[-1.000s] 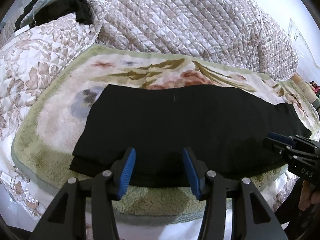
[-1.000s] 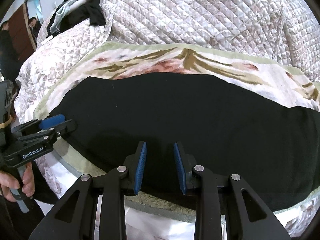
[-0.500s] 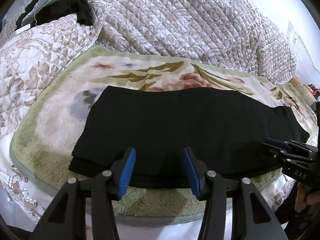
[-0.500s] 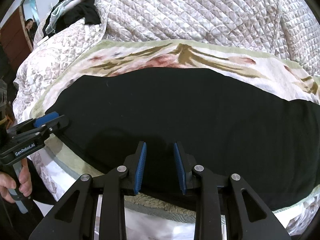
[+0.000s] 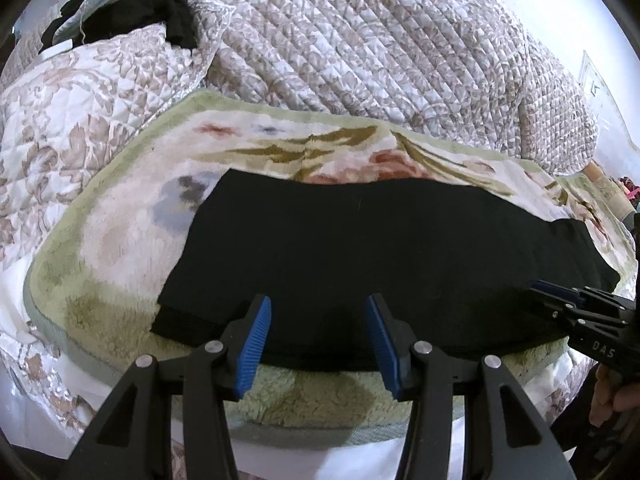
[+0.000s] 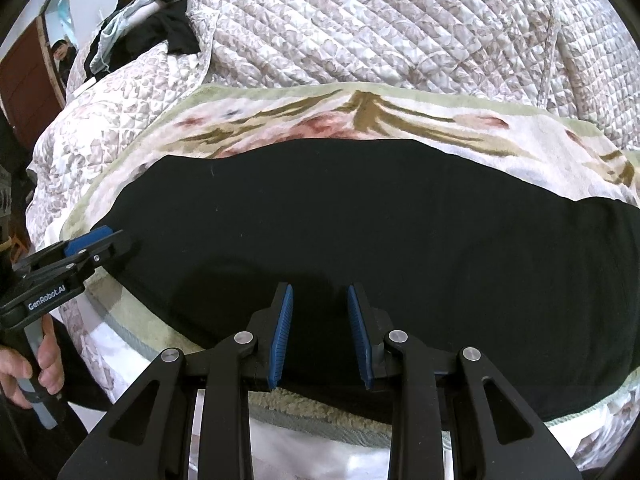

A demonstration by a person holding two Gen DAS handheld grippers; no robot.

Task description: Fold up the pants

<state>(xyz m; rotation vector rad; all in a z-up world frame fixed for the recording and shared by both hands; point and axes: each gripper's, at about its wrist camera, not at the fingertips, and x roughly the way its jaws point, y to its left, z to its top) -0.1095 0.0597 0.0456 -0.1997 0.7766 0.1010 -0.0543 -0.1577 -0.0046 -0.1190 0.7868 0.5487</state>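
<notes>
Left gripper (image 5: 318, 336), black-armed with blue ribbed pads, stands at a moderate gap with nothing between the pads. In its own wrist view it hovers just over the near hem of the black pants (image 5: 360, 248), a long flat band of dark cloth already doubled lengthwise. The pants lie on a cream and green floral fleece blanket (image 5: 132, 232), close to that blanket's near edge and parallel to it, with their long axis running left to right across the picture. The pants' squared left end falls slightly left of this gripper, well short of the blanket's left edge. Entering from the right edge of the view, the right gripper (image 5: 538, 285) reaches the near hem toward the far-right end of the pants.

Right gripper (image 6: 320, 334), in its own wrist view, shows a narrower gap between the pads, also empty; it sits above the near hem roughly midway along the visible cloth. The pants (image 6: 400, 232) again span the picture from side to side, their right portion running out of view. The left gripper (image 6: 102, 242) appears at the left, its tip at the pants' left end; whether it touches the cloth cannot be told. A quilted floral bedspread (image 6: 400, 28) rises behind the blanket's far edge.

Judged from this layout, the coming fold turns on the long axis: each gripper is nearer to its own end, so one end would be carried along that axis over the other.
</notes>
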